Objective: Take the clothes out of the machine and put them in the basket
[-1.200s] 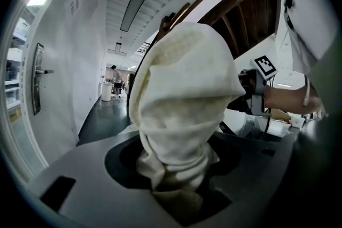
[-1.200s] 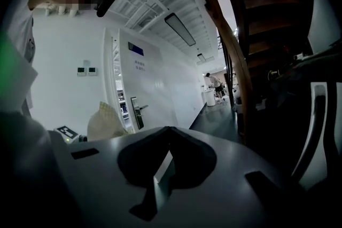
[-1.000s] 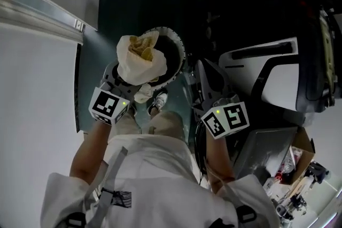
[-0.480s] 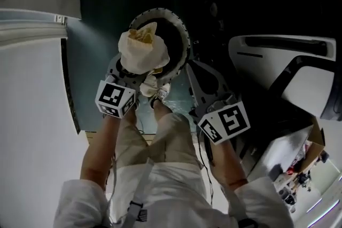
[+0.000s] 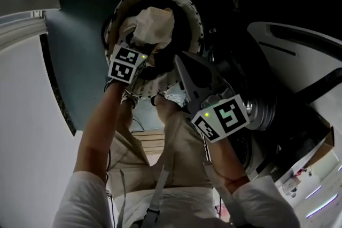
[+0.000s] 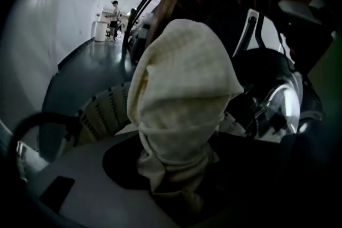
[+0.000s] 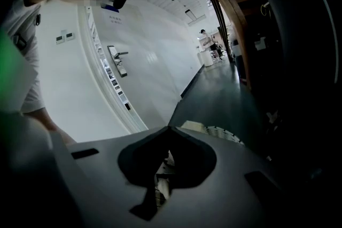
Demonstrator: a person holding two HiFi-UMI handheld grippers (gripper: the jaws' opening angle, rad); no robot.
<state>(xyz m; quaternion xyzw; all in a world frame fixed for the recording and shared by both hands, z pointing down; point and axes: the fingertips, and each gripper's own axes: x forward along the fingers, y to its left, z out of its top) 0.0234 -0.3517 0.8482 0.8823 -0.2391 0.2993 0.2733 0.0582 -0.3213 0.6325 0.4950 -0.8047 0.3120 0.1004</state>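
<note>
L gripper (image 5: 137, 52) is far-left w/ arm stretched out, jaws clamped on a cream cloth (image 6: 181, 88). R gripper (image 5: 181, 63) is nearer & to the right, jaws pinched together, nothing in 'em. Both forearms bare.

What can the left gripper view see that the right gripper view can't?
Only the left gripper view: a cream cloth pinched in the left gripper, and the washing machine's round door. Only the right gripper view: the right gripper, jaws together and empty, and a white wall with a door handle. Both: the basket's slotted rim and the dark hallway floor.
</note>
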